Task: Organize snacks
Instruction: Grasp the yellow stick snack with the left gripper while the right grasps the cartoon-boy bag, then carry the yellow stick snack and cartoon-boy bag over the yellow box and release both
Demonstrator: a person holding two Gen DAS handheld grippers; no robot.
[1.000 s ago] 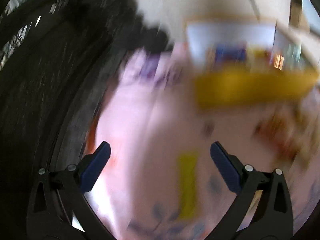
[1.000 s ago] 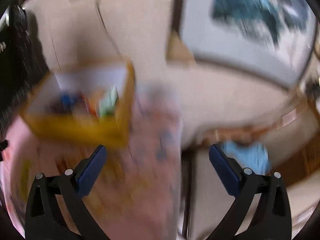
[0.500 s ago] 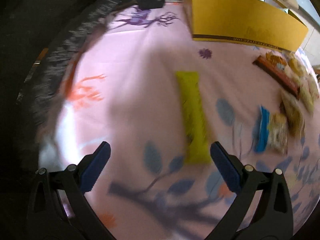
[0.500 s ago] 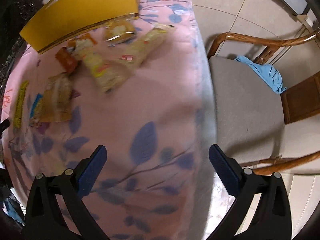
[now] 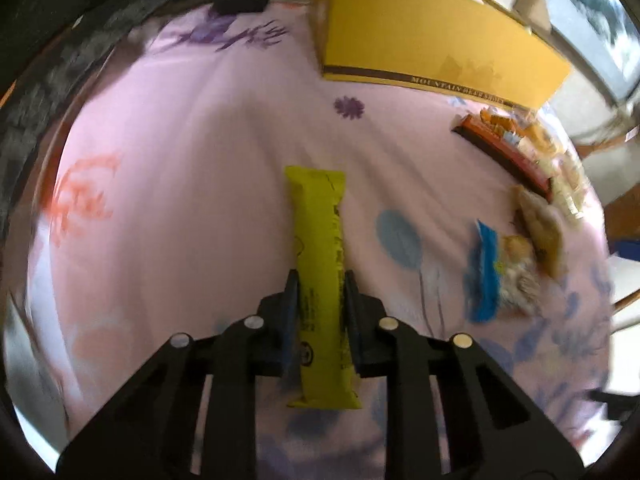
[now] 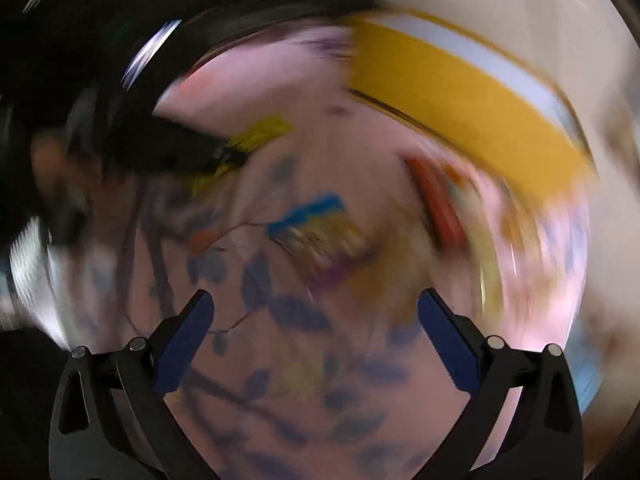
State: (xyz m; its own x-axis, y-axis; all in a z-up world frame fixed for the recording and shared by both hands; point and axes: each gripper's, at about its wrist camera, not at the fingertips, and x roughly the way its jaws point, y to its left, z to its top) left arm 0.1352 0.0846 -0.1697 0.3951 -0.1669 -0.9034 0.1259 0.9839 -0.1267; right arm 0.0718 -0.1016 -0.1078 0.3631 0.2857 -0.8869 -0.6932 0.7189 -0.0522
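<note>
A long yellow-green snack bar lies on the pink patterned tablecloth. My left gripper is shut on its near half, with both blue pads pressed against its sides. A yellow cardboard box stands at the far edge. Several loose snack packets lie to the right: a blue-and-yellow one, a tan one and a red-edged one. My right gripper hangs open above the cloth, nothing between its fingers. The right wrist view is badly blurred, but the box and the blue-and-yellow packet show.
A dark fuzzy surface borders the cloth on the left. In the right wrist view a black shape overlaps the yellow bar at the left, probably the other gripper. A framed picture stands at the far right.
My left gripper came down over the yellow bar and shut on it; it was wide open before. The right gripper swung left from the chair side over the snacks, still open.
</note>
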